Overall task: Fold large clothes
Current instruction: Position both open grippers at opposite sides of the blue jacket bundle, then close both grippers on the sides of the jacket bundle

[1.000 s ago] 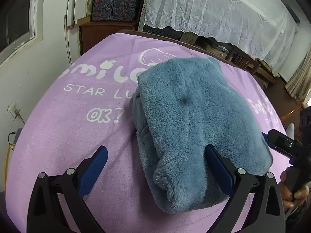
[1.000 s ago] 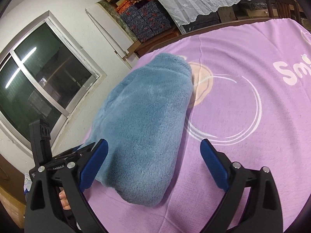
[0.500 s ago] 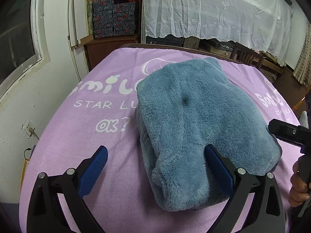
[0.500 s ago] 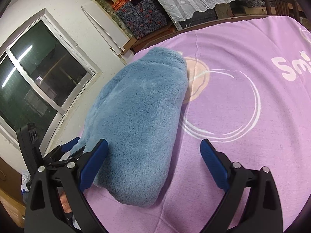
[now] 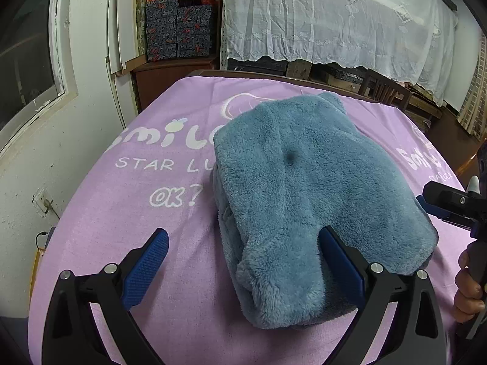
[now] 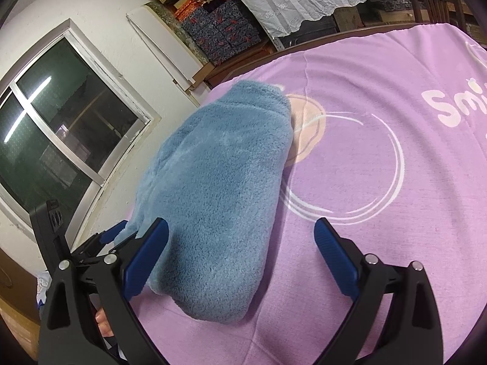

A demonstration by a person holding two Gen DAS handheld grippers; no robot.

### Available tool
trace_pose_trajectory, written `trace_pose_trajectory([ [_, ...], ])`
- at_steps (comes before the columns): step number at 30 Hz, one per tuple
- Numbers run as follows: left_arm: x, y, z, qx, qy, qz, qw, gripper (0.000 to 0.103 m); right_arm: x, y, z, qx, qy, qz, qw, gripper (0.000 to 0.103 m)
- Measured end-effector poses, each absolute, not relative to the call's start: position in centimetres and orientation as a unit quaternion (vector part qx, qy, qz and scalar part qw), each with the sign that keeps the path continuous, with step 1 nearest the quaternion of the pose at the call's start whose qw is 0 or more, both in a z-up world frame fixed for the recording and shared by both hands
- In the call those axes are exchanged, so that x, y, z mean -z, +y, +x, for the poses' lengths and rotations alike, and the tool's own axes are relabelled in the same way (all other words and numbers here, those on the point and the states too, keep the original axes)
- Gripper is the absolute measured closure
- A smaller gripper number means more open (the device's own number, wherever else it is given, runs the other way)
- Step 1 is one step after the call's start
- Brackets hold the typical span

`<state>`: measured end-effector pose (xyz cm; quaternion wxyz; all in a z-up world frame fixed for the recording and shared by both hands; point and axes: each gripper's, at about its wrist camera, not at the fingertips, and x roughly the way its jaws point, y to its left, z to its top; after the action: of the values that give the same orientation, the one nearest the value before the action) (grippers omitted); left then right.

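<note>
A thick blue fleece garment (image 5: 304, 188) lies folded into a compact bundle in the middle of the purple printed tablecloth (image 5: 121, 213). My left gripper (image 5: 243, 261) is open at the bundle's near end; its right finger rests against the fleece and its left finger hovers over bare cloth. Held by a hand (image 5: 468, 289), the right gripper (image 5: 450, 203) shows at the bundle's right edge. In the right wrist view the same garment (image 6: 219, 188) lies lengthwise, and my right gripper (image 6: 240, 243) stands open over its near corner. The left gripper (image 6: 91, 243) sits just beyond the fleece's left side.
The tablecloth (image 6: 380, 243) stretches bare to the right of the bundle. A white wall with a window (image 6: 61, 140) runs close along the table's left side. Stacked patterned boxes (image 5: 176, 27), a lace curtain (image 5: 334, 21) and a wooden chair (image 5: 383, 91) stand behind the table.
Both grippers have drawn back a little and the left view has tilted upward, showing more of the room. The folded bundle has kept its shape and place. Both stay open.
</note>
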<state>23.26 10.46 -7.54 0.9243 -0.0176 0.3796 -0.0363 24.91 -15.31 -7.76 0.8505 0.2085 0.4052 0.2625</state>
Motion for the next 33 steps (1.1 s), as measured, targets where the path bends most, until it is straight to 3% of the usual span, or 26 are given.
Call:
trace_pose_trajectory([
  [6, 7.6, 11.2, 23.6, 0.052, 0.391, -0.047, 0.918, 0.004, 7.8, -15.2, 25.0, -0.261, 0.408, 0.202, 0.851, 0.009],
  [19, 8.6, 17.1, 25.7, 0.156, 0.434, -0.259, 0.849, 0.004, 7.6, -16.3, 25.2, -0.253, 0.406, 0.224, 0.849, 0.009],
  [27, 5.8, 15.5, 27.2, 0.178, 0.439, -0.231, 0.85, 0.004, 7.9, -17.8, 25.7, -0.257, 0.407, 0.27, 0.834, 0.009],
  [33, 9.1, 14.9, 29.3, 0.179, 0.478, -0.255, 0.821, 0.004, 8.6, -17.9, 26.1, -0.263, 0.418, 0.283, 0.822, 0.007],
])
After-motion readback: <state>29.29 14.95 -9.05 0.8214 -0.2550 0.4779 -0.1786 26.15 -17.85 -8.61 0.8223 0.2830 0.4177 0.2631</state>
